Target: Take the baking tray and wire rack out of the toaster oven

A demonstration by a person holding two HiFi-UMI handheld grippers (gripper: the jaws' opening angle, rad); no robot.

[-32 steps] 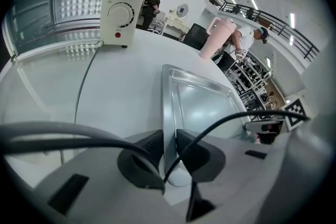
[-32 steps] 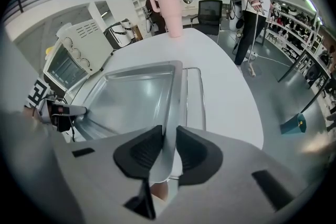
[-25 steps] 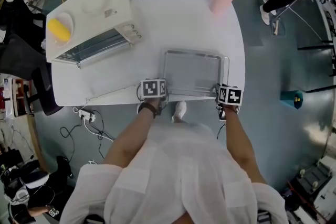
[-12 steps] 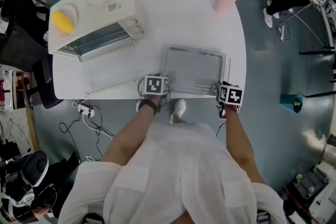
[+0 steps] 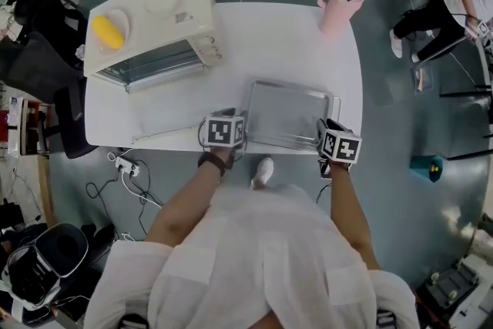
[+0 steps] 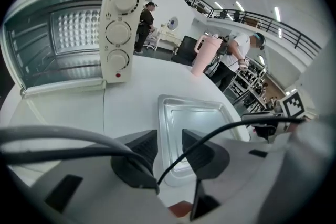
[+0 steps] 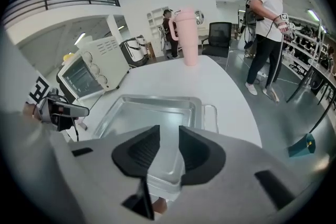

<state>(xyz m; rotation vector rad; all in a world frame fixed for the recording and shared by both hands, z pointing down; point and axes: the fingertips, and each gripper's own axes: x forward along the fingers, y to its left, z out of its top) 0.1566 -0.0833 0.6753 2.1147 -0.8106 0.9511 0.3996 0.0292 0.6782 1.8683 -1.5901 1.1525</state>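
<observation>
The silver baking tray (image 5: 289, 115) lies flat on the white table (image 5: 262, 35), near its front edge. A wire loop (image 7: 211, 115), seemingly the rack's edge, sticks out at the tray's right side. The cream toaster oven (image 5: 150, 27) stands at the back left with its door folded down. My left gripper (image 5: 223, 131) hovers over the tray's near left corner; its jaws have just been opening and hold nothing (image 6: 169, 139). Over the near right corner my right gripper (image 5: 339, 146) is also open, its jaws having just widened (image 7: 169, 139), with the tray (image 7: 147, 113) seen below the gap.
A tall pink mug (image 5: 339, 0) stands at the table's far right corner. On the oven's top sits a yellow object (image 5: 108, 31) on a plate. People and chairs stand around the table, and cables run across the floor.
Both grippers have lifted off the tray's near corners and drawn slightly toward me. The tray stays where it lay on the table.
</observation>
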